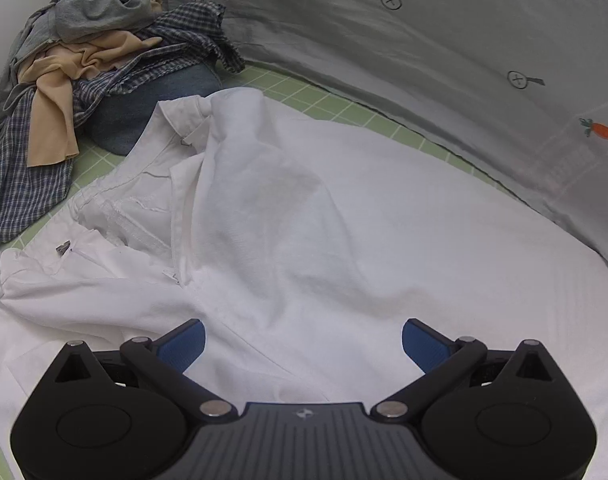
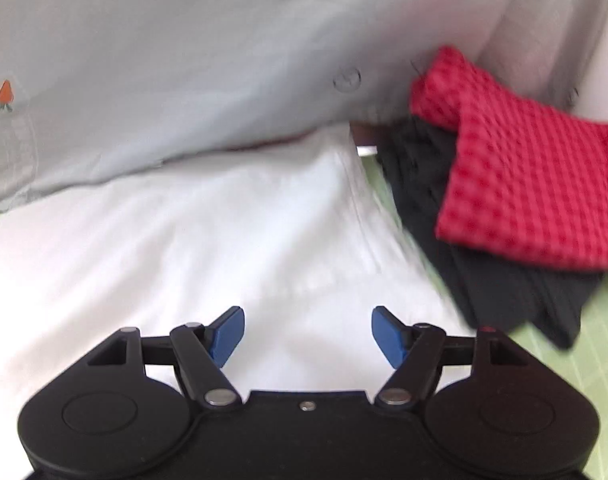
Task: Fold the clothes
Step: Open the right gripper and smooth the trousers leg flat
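Observation:
A pair of white trousers [image 1: 288, 216] lies spread across the green gridded mat [image 1: 328, 100], waistband and button toward the upper left, one part folded over the other. My left gripper [image 1: 303, 344] hovers open just above the white cloth, blue pads wide apart and nothing between them. In the right wrist view the same white trousers [image 2: 208, 232] fill the middle, their hem edge running toward the right. My right gripper [image 2: 308, 336] is open over that cloth and holds nothing. This view is blurred.
A heap of unfolded clothes [image 1: 84, 68], grey, tan, blue check and denim, sits at the upper left. A folded red checked cloth [image 2: 524, 176] rests on a folded black garment [image 2: 496, 272] at the right. A grey fabric wall [image 1: 424, 48] with a carrot print backs the mat.

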Action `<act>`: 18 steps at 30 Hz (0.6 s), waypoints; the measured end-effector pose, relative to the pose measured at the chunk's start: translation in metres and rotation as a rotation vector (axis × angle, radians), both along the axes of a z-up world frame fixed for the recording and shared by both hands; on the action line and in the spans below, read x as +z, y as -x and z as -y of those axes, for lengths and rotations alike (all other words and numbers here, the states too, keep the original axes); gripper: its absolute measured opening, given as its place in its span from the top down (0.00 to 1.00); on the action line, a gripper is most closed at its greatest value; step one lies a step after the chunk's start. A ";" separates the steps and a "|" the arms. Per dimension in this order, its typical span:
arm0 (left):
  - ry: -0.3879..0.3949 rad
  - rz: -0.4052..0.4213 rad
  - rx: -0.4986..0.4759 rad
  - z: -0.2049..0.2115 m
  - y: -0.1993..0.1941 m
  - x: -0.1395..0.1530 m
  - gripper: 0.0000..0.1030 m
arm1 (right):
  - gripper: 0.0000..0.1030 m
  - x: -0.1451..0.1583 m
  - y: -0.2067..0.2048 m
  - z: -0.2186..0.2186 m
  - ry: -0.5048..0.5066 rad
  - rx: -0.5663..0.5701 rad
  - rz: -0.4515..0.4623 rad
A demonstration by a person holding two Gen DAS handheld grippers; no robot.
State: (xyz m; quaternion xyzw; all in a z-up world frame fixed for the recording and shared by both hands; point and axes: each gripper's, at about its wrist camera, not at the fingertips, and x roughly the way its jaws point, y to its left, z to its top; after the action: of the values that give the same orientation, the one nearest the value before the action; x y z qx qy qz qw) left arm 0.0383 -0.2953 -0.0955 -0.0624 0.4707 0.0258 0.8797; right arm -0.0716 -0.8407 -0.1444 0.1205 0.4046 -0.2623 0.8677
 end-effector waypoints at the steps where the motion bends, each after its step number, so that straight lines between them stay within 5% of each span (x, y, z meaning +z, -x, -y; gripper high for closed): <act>1: 0.004 0.014 -0.013 -0.001 0.008 0.005 0.00 | 0.32 -0.002 0.014 -0.003 -0.025 -0.038 -0.006; 3: 0.011 0.043 -0.038 -0.004 0.025 0.016 0.00 | 0.32 -0.002 0.043 -0.009 -0.092 -0.114 0.002; 6: 0.022 0.086 -0.077 -0.007 0.051 0.033 0.00 | 0.29 0.025 0.092 -0.025 -0.131 -0.199 0.131; 9: 0.033 0.125 -0.102 -0.013 0.077 0.044 0.00 | 0.01 0.053 0.130 -0.030 -0.089 -0.270 0.232; 18: 0.060 0.124 -0.115 -0.035 0.158 0.038 0.00 | 0.00 0.041 0.272 -0.049 -0.257 -0.470 0.336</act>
State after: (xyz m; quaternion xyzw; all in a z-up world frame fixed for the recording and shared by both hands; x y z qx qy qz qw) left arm -0.1195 -0.2603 -0.0576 -0.0633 0.4189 -0.0426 0.9048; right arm -0.3432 -0.7912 -0.1038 0.3610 0.2464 -0.3787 0.8158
